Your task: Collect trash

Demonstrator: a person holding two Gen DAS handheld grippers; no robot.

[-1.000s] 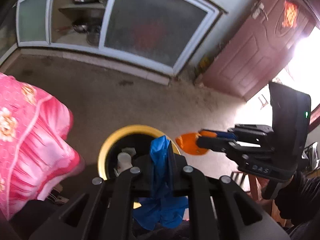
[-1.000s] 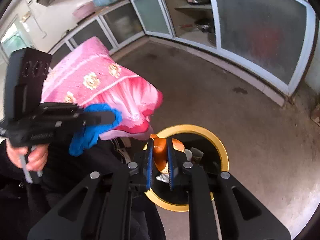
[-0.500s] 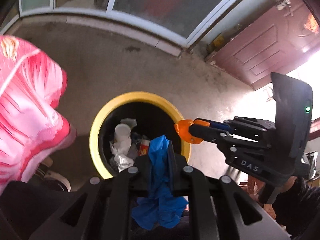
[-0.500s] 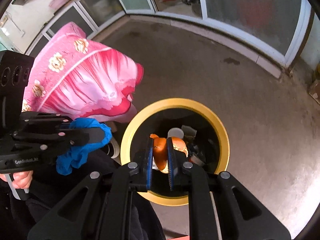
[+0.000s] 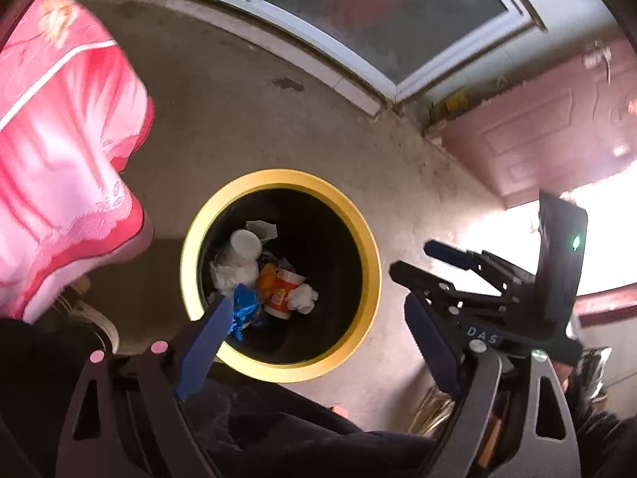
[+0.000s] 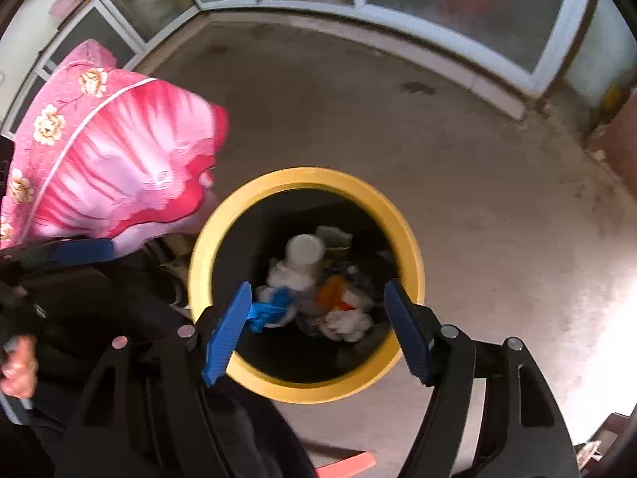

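Left tool (image 5: 318, 326) was spread wide, nothing between its blue pads (image 5: 203, 342), hanging above the near rim of the bin (image 5: 370, 263). Right tool (image 6: 318, 310) was also wide apart and empty, over the bin (image 6: 410, 239) opening; in the left view it showed at right (image 5: 418, 267), just right of the bin rim.

Trash lay in the bin bottom: blue glove (image 5: 245, 310) at near left, close under the left pad in view; orange peel (image 5: 266, 285) just right of it; red-white cup (image 5: 284, 290) tipped on its side beside the peel; white tissue wad (image 5: 304, 298) right of the cup; white cup (image 5: 245, 243) and more tissue on the far-left side. In the right view the glove (image 6: 270, 308) and peel (image 6: 332, 290) sat among the same pile, blurry.

Bin was black inside with a yellow rim, standing on the concrete floor (image 6: 398, 127). Pink floral quilt (image 6: 107, 151) hung at left, near the bin. Glass-door cabinets (image 6: 458, 4) ran along the far wall. Reddish door (image 5: 537, 127) at far right.
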